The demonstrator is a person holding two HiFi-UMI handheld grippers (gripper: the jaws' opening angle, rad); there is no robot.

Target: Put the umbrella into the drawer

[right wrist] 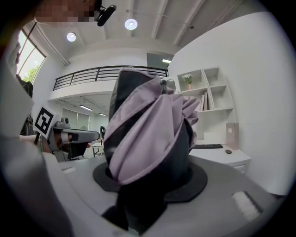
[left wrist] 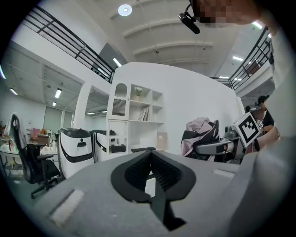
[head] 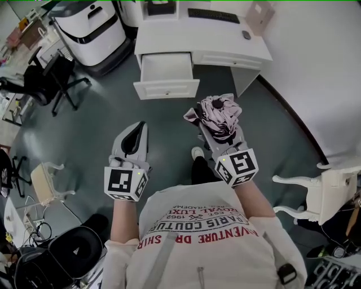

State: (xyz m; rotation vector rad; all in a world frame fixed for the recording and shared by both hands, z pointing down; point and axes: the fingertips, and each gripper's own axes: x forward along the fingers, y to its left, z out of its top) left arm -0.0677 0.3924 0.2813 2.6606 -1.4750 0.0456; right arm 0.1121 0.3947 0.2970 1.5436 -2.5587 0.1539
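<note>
Right gripper (head: 223,137): clamped on the folded umbrella (head: 216,110), carried about level in front of the person.
Left gripper (head: 137,128): jaws together with nothing in them, held out beside the right one.
Step in hand: from where I stand, this looks like the carry. The umbrella is gripped and up in the air, well short of the desk (head: 169,39) ahead.
Next move: I'd say walk the right gripper forward and to the left until the bundle hangs over the open drawer (head: 167,89), then lower it in before letting go. The loose fabric sticks out past the jaws, so it may catch the drawer front on the way.
Desk: white, against the wall, with a keyboard (head: 213,15) and a mouse (head: 246,35) on top.
Drawer: on the desk's left side, pulled well out. Its floor shows bare white and I see nothing in it.
Umbrella: pink and black, bunched up, not in the drawer yet.
</note>
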